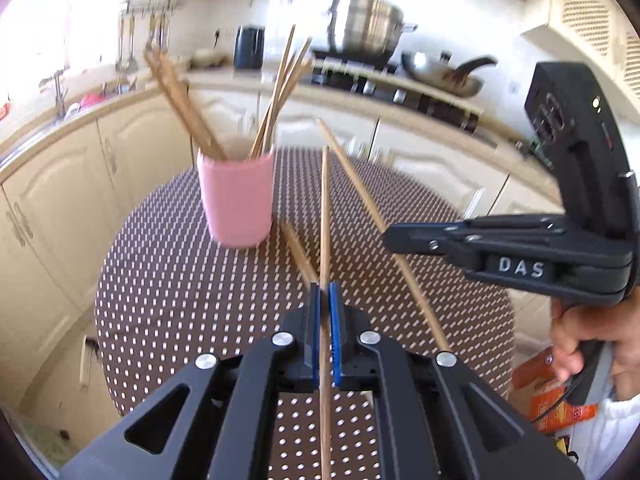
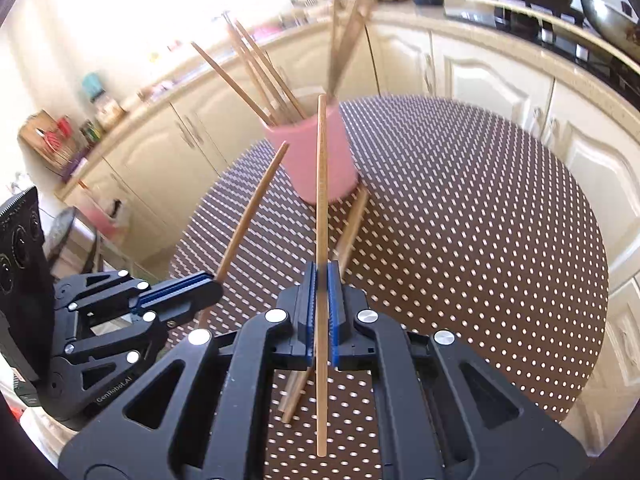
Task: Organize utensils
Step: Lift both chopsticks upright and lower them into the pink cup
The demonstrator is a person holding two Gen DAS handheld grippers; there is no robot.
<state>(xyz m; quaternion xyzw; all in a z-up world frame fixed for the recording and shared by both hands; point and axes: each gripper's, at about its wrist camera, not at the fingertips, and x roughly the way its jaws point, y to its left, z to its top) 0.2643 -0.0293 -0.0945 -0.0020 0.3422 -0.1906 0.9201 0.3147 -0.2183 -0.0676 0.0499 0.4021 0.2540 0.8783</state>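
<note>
Wooden chopsticks are what we are sorting here, and each of our claws is clamped on one. Our left claw pinches a chopstick between its blue pads, the stick running straight ahead toward twelve o'clock, so its far tip already aims at the pink cup standing at about eleven o'clock on the dotted bench. Our right claw grips a second chopstick the same way, held near its lower part so most of the length sticks out in front; in its own view the tip overlaps the cup's rim at twelve o'clock, though we cannot tell if it touches. From the left view the right claw sits off at three o'clock.

We judge that holding low leaves a free end to slip into the cup. Several chopsticks already lean out of the cup, fanned to both sides, which suggests the job is well along. One loose chopstick lies flat on the bench just in front of the cup, at about six o'clock from it, waiting its turn. Both views are blurred, so fine contact stays unclear
</note>
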